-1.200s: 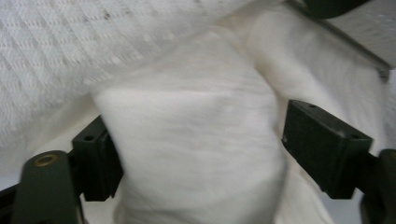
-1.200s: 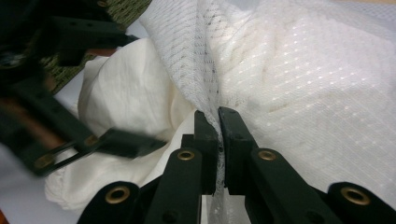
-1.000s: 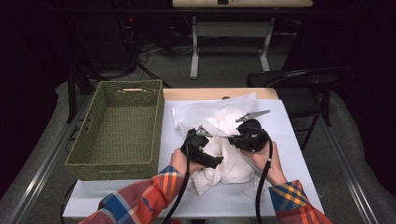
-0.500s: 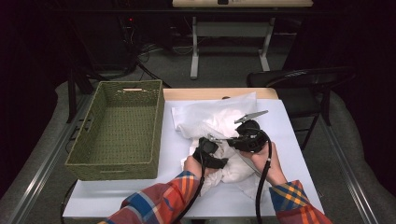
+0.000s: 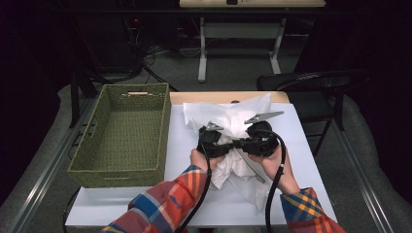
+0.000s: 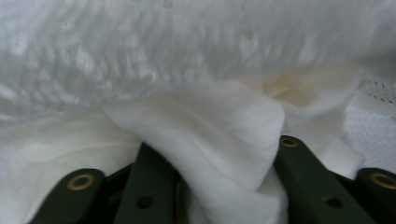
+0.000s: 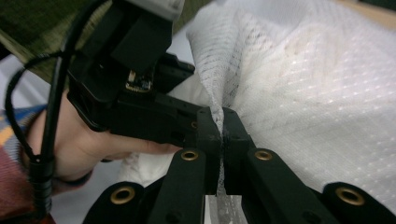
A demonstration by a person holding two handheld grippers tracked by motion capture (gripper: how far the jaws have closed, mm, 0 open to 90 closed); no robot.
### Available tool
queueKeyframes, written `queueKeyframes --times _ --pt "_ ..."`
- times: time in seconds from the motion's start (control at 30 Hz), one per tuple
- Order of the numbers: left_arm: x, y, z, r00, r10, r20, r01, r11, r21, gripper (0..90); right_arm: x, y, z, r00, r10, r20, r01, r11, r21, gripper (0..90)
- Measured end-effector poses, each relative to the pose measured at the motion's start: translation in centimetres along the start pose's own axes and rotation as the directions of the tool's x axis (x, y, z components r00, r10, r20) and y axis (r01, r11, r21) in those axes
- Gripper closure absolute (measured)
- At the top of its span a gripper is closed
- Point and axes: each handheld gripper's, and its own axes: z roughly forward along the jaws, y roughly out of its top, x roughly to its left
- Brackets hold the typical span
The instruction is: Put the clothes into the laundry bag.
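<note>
One crumpled white mesh-weave cloth [image 5: 236, 141] heaped beside the green woven rectangular basket [image 5: 124, 133], spread over the white tabletop [image 5: 145, 204]. Likely light, limp and quick to slump, so best pinched at a folded edge rather than the bulk. Left claw [image 5: 228, 145] open around a thick fold [image 6: 219, 135], jaws standing apart on either side of it. Right claw [image 7: 223, 135] clenched on a thin ridge of the cloth, jaws pressed together. Both claws meeting over the heap, away from the basket. Underside of the cloth and its true outline hidden beneath folds; near view blurred.
</note>
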Motion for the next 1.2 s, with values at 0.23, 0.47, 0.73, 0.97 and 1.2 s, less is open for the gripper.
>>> queueKeyframes --times 0.23,0.47,0.73,0.97,1.2 --pt "0.9 -0.1 -0.6 0.9926 0.106 0.059 -0.111 0.9885 0.102 39.2 -1.6 -1.4 1.8 0.9996 0.026 0.011 -0.027 0.998 0.060 88.2" --pt "0.9 -1.0 -4.0 0.9872 0.144 0.068 -0.152 0.9794 0.133 16.7 -1.6 -1.2 1.8 0.9996 0.021 0.020 -0.022 0.998 0.055 87.6" --pt "1.2 -3.0 -3.7 0.9877 0.145 0.057 -0.154 0.9704 0.186 20.8 -1.7 -1.3 2.2 0.9995 0.026 0.018 -0.027 0.997 0.066 87.5" --pt "1.8 -3.7 -1.0 0.9855 0.089 0.144 -0.106 0.9886 0.108 65.3 -1.3 -1.3 2.6 0.9997 0.017 0.019 -0.019 0.998 0.067 88.3" --pt "-0.5 -1.5 -1.1 0.9825 0.087 0.165 -0.080 0.9956 -0.049 82.1 0.3 -0.6 2.0 0.9999 0.011 -0.006 -0.011 1.000 0.002 89.0"
